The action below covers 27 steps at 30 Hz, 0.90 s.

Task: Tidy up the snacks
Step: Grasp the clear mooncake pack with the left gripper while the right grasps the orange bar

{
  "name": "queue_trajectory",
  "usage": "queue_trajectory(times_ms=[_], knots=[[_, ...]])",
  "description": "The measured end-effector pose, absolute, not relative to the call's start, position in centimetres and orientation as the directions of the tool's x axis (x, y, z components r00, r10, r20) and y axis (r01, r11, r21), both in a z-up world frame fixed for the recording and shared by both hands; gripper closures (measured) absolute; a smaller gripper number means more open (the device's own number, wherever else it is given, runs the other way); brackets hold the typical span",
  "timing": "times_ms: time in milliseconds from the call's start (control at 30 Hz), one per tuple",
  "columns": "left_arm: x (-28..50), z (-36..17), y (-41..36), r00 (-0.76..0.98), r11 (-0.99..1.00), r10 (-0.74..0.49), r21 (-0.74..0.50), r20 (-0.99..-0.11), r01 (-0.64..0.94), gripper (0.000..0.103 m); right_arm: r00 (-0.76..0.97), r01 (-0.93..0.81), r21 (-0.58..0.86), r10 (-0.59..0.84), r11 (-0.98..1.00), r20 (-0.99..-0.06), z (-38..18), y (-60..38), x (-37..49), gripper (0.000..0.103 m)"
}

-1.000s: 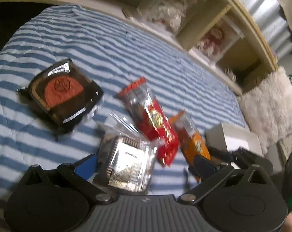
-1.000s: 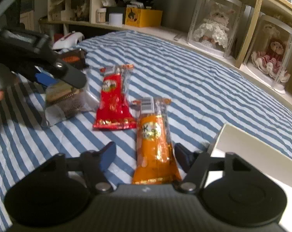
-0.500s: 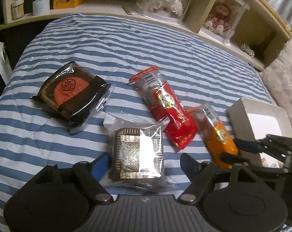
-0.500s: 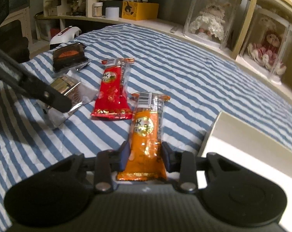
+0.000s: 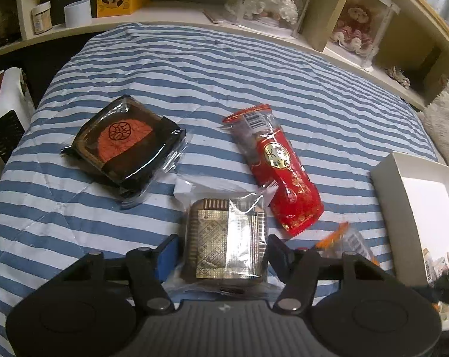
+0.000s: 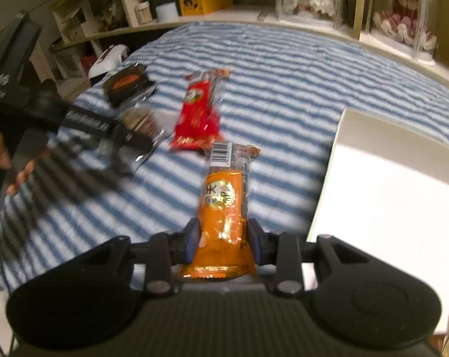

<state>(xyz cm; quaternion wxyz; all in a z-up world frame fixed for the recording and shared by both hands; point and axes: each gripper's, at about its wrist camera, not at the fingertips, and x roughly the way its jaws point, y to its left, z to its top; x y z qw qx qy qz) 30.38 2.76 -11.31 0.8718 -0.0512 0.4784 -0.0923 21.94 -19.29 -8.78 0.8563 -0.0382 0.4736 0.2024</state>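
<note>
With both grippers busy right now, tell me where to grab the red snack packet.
Grip the red snack packet across its narrow middle, coming from above with the fingers straddling its long sides. It lies flat on the striped quilt, long and slim. Avoid its lower end, which lies against the gold-foil packet's wrapper; I cannot tell whether they overlap.
</note>
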Motion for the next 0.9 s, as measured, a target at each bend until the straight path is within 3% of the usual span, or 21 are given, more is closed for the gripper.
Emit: queue_trajectory(times_ms=[333, 667, 900], knots=[[30.7, -11.5, 2.8, 0.542, 0.978, -0.202, -0.195, -0.816, 0.069, 0.039, 0.472, -0.341, 0.19, 0.343, 0.92, -0.812, -9.2, -18.7, 22.8, 0.054], [29.9, -11.1, 2.2, 0.561, 0.984, -0.173, -0.161, -0.81, 0.072, 0.043, 0.473, -0.363, 0.146, 0.317, 0.92, -0.822, -10.5, -17.3, 23.6, 0.053], [28.2, -10.0, 2.2, 0.571, 0.982, -0.182, -0.183, -0.8, 0.057, 0.046, 0.488, -0.342, 0.186, 0.343, 0.921, -0.803, -10.4, -18.3, 23.8, 0.064]])
